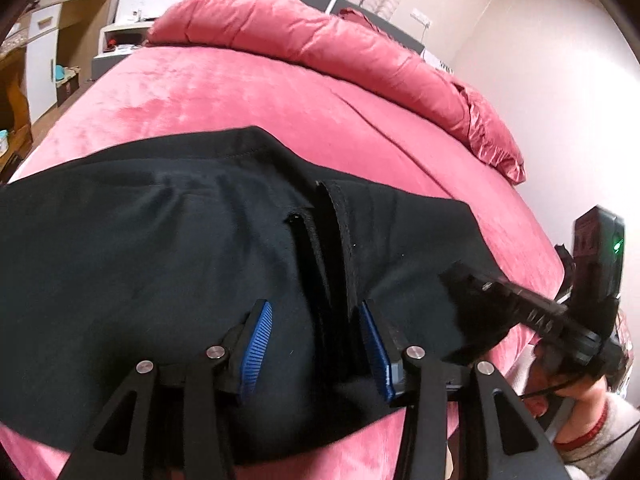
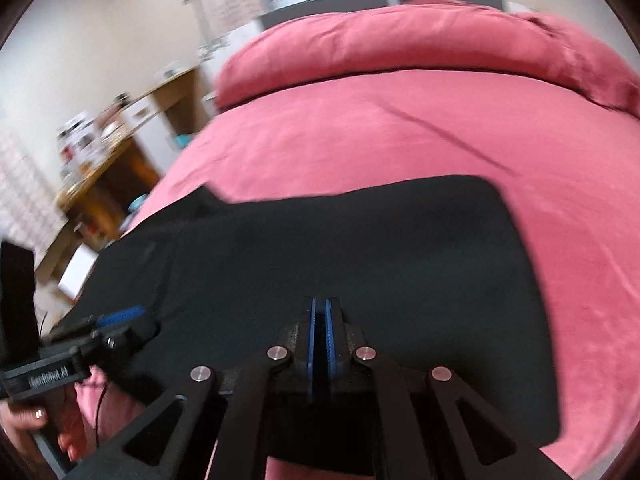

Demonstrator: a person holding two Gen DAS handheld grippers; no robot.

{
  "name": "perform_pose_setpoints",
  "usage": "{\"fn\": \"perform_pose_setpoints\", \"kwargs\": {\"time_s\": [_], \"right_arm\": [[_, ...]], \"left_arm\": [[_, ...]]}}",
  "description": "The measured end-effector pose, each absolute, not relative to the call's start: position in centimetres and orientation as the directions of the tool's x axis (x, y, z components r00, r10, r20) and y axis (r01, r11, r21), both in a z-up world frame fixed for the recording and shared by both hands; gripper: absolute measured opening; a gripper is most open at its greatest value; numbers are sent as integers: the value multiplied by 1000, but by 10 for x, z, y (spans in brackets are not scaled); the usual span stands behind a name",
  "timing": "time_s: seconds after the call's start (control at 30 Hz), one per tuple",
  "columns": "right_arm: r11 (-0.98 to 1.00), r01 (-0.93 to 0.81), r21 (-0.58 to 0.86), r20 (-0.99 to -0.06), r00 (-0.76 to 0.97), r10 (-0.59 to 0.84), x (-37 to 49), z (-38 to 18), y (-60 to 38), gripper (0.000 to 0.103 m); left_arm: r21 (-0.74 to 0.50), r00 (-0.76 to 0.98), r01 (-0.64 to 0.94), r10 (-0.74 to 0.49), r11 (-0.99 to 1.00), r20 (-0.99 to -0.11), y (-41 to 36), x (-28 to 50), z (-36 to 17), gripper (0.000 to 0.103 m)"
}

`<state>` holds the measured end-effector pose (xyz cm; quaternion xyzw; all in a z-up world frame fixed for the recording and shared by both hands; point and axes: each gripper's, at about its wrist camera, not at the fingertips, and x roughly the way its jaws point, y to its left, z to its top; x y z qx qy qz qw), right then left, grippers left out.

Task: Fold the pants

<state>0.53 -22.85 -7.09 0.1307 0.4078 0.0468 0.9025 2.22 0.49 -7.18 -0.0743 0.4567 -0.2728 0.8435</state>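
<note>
Pants (image 2: 360, 248) lie partly folded on the bed (image 2: 360, 128); further folds remain. Left claw (image 1: 316, 344) apart, right claw (image 2: 320, 332) together, seemingly empty.

"GenRobot.AI" on the left tool (image 2: 120, 316)

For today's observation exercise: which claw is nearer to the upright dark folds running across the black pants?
Left. The left claw stands open, its fingers either side of the folds in the pants. The right claw, closed, is over a smooth stretch further right.
</note>
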Motion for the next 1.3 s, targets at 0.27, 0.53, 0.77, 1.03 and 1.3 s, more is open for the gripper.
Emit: {"fn": "perform_pose_setpoints", "kwargs": {"time_s": [0.27,0.53,0.77,1.03,1.3], "right_arm": [[977,-69,199,-760,619,199,8,-95,-200,20],[966,-61,252,-746,624,234,2,-93,-208,20],[964,-63,259,-743,624,240,3,-94,-210,20],[964,-66,256,-744,624,240,3,-94,-212,20],[963,-65,260,-742,625,243,2,-94,-213,20]], "left_arm": [[-382,554,168,-408,909,-725,81,6,-62,49],[-551,586,-305,-303,777,-752,186,-12,-71,59],[-560,562,-364,-304,744,-770,205,-23,-82,59],[-565,595,-406,-262,718,-760,206,-32,-79,58],[-623,607,-451,-292,639,-739,235,-22,-101,57]]}}
